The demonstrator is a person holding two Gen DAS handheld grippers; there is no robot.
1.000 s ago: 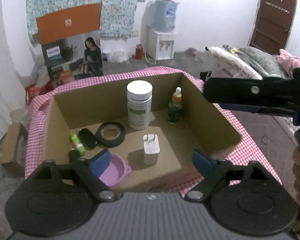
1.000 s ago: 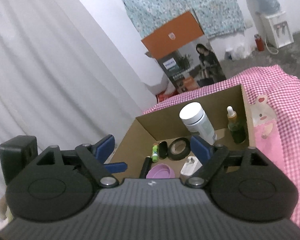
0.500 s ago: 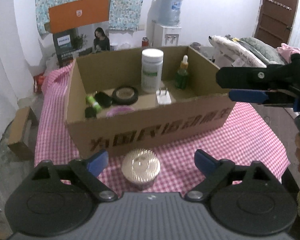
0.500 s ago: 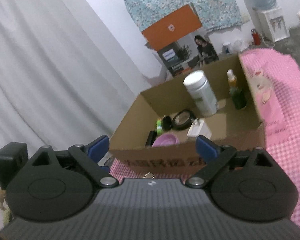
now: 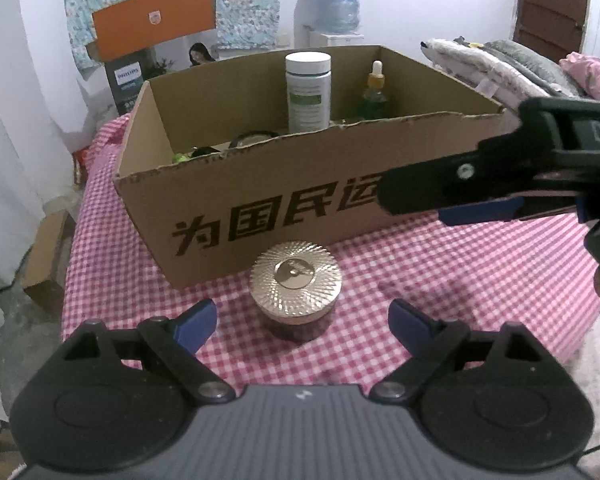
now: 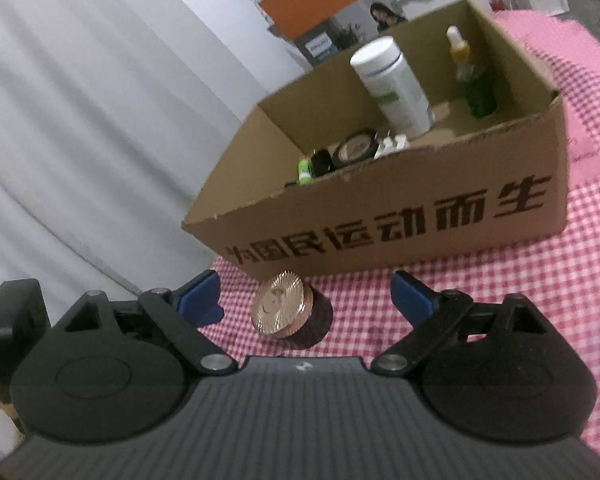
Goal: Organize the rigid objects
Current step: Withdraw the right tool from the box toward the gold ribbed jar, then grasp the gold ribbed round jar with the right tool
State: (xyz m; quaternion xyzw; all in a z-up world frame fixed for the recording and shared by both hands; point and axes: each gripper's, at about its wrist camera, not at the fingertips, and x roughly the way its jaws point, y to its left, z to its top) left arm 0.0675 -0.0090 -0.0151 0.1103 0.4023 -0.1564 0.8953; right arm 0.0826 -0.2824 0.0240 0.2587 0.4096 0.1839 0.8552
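A dark jar with a ribbed gold lid (image 5: 296, 284) stands on the pink checked cloth just in front of the cardboard box (image 5: 260, 196). My left gripper (image 5: 302, 320) is open, its blue fingertips either side of the jar and a little short of it. My right gripper (image 6: 306, 294) is open and empty, with the same jar (image 6: 286, 308) between its fingertips and slightly beyond them; it also shows from the side in the left wrist view (image 5: 460, 192). The box (image 6: 400, 216) holds a white bottle (image 5: 308, 88), a green dropper bottle (image 5: 375, 96), a tape roll (image 6: 354, 148), a white charger (image 6: 392, 146).
The table's left edge (image 5: 70, 280) drops to the floor, where a small cardboard box (image 5: 46, 264) lies. An orange Philips carton (image 5: 148, 56) and a water dispenser (image 5: 336, 4) stand behind the table. A bed with blankets (image 5: 520, 68) is at the right.
Both grippers have pulled back from above the box and dropped low in front of it. The gold-lidded jar has come into view between the fingers. Both stay open.
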